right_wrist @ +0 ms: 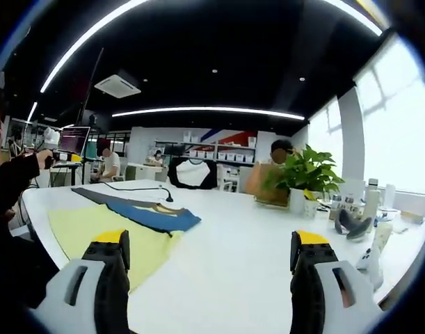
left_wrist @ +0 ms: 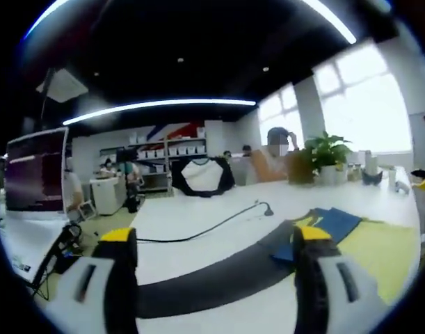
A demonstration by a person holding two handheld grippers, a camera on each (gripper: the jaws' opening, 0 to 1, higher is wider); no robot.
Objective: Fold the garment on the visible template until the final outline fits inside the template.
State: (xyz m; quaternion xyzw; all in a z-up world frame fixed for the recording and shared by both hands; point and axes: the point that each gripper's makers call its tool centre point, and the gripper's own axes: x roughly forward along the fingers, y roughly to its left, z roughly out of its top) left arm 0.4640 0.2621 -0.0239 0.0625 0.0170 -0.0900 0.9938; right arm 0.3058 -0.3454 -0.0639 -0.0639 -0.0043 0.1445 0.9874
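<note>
— Where's the garment on the white table [right_wrist: 254,257]?

— The blue garment [right_wrist: 156,214] lies flat at the far edge of the yellow template [right_wrist: 101,233], its long axis running along the dark strip [left_wrist: 219,275] beside it.

— Which gripper is nearer?

— Probably the left gripper [left_wrist: 215,240]; the cloth sits just ahead, toward its right jaw. From the right gripper [right_wrist: 209,240] it lies well off to the left. Both are released, jaws apart, holding nothing.
</note>
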